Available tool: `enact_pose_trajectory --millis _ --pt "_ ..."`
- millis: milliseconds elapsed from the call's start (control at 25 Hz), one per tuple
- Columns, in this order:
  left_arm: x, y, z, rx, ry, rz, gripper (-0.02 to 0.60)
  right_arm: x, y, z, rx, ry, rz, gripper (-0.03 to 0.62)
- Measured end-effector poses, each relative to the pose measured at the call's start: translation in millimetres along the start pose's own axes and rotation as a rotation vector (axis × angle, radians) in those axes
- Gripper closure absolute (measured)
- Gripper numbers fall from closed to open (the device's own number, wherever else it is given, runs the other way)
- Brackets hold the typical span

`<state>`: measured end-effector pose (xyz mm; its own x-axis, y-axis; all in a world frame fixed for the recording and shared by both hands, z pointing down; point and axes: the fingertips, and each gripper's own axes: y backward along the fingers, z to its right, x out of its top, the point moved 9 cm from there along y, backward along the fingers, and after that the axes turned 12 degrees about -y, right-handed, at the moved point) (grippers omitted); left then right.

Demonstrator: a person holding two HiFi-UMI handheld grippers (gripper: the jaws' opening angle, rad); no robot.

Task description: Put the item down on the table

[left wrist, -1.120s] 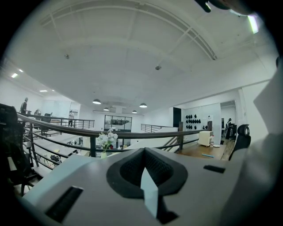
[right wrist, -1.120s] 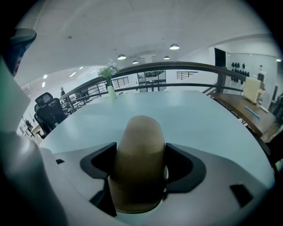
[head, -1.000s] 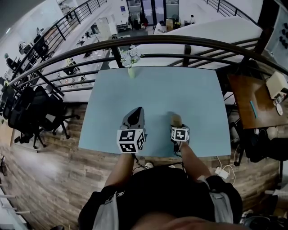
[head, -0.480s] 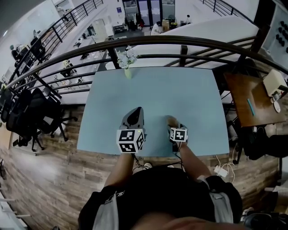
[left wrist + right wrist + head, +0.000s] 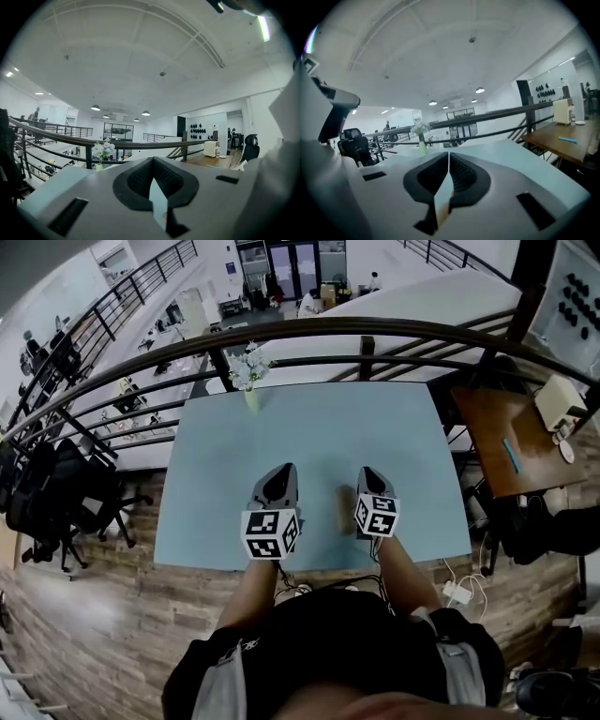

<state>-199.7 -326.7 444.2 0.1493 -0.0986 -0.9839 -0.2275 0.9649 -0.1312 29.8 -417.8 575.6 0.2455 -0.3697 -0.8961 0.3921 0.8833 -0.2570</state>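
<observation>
Right gripper (image 5: pixel 448 161) clenched, nothing between jaws, above tabletop (image 5: pixel 216 456). Small tan item (image 5: pixel 344 510) lies just to its left. Left gripper (image 5: pixel 152 173) clenched too, empty, farther left.

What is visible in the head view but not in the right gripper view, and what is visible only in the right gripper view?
Only the head view: the small brown item lying on the table just left of the right gripper, and the person's arms. Only the right gripper view: its fingers closing together with nothing between them, and the ceiling lights. Both: the blue table, the flower vase and the railing.
</observation>
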Motion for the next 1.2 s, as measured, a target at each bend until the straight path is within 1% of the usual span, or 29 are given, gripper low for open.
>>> enact_pose_trajectory --millis 40,160,280,440,560,680,800,1000,1200 --pt "0.7 -1.5 0.9 -0.004 -0.001 0.002 0.571 11.7 4.0 -3.7 0.014 0.004 0.034 0.589" --pt "1.4 -5.4 4.2 -0.016 -0.001 0.005 0.571 43.9 18.9 -14.2 0.046 0.018 0.136 0.592" --pt "2.3 -8.8 6.7 -0.027 0.0 0.011 0.571 72.2 36.6 -23.2 0.05 0.036 0.231 0.592" --pt "4.7 -12.0 10.9 -0.042 -0.003 0.02 0.571 101.0 60.2 -29.8 0.049 0.037 0.302 0.592" --pt "6.5 -14.3 14.5 -0.051 -0.008 0.028 0.571 114.4 75.2 -31.2 0.062 0.044 0.342 0.594" --pt "8.4 -13.7 16.0 -0.056 -0.01 0.031 0.571 119.2 83.1 -33.4 0.065 0.05 0.353 0.593" --pt "9.8 -13.1 18.3 -0.059 -0.013 0.034 0.571 117.3 83.8 -31.7 0.07 0.022 0.336 0.592" --pt "9.7 -12.1 23.9 -0.061 -0.017 0.036 0.571 113.6 85.6 -25.3 0.042 -0.005 0.312 0.592" --pt "10.7 -9.3 25.9 -0.063 -0.021 0.033 0.571 115.1 88.6 -26.7 0.085 -0.021 0.311 0.593"
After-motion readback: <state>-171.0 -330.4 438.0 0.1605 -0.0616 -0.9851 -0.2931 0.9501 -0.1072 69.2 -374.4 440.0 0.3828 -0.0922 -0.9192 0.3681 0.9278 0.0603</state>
